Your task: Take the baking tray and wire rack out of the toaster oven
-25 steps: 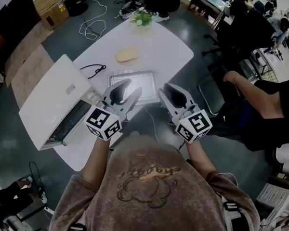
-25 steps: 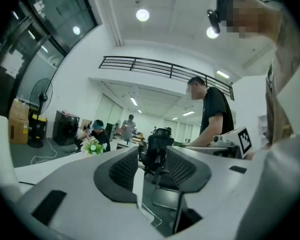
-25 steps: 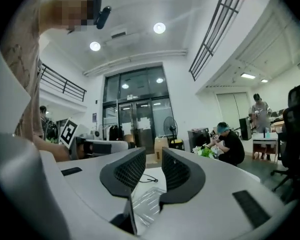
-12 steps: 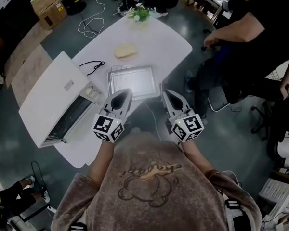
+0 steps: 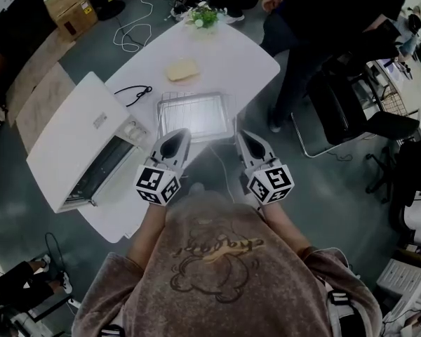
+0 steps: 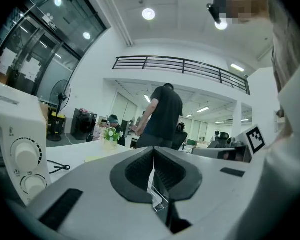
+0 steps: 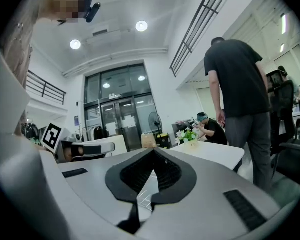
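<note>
Brown sweatshirt (image 5: pixel 217 258), seemingly with bear print

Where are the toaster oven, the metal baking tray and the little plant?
toaster oven (image 5: pixel 70 142): head view, its white top.
baking tray (image 5: pixel 196 116): head view, its shiny middle.
plant (image 5: pixel 205 18): head view, its leaves.

The silver baking tray (image 5: pixel 196 116) lies flat on the white surface (image 5: pixel 231 62), outside the toaster oven (image 5: pixel 77 139). The wire rack (image 5: pixel 170 98) is stacked with it, thin bars showing at the edges (which lies on top is unclear). The white, two-knobbed oven stands just beside them.
</note>
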Demonstrator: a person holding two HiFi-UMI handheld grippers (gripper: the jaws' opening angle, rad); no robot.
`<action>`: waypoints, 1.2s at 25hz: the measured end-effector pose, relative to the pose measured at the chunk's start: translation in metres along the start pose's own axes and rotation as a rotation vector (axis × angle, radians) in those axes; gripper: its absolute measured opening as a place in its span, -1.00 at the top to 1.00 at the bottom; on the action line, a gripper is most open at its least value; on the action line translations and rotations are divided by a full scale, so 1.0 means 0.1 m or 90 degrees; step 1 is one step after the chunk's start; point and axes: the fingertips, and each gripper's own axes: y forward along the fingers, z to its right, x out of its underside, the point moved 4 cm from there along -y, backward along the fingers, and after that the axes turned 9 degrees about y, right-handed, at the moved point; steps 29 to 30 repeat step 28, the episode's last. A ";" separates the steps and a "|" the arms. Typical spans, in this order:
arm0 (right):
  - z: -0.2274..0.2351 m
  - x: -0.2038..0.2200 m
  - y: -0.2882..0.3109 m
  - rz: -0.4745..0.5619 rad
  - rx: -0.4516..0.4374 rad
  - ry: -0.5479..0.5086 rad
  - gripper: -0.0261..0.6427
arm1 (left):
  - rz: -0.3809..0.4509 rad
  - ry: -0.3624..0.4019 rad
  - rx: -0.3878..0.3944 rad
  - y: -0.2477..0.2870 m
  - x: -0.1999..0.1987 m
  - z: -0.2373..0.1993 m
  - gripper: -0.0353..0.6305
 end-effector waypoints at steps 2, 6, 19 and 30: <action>0.01 -0.01 0.00 0.002 0.001 0.003 0.92 | 0.000 -0.002 -0.001 -0.01 0.00 0.00 0.88; 0.00 -0.01 0.02 0.004 0.002 0.007 0.92 | 0.004 -0.012 -0.006 -0.04 -0.01 -0.02 0.88; -0.04 0.05 0.04 0.004 0.006 0.016 0.92 | 0.007 -0.021 -0.005 -0.02 0.02 -0.01 0.88; -0.05 0.12 0.05 -0.001 0.010 0.019 0.92 | -0.002 -0.032 -0.020 -0.08 0.11 -0.06 0.88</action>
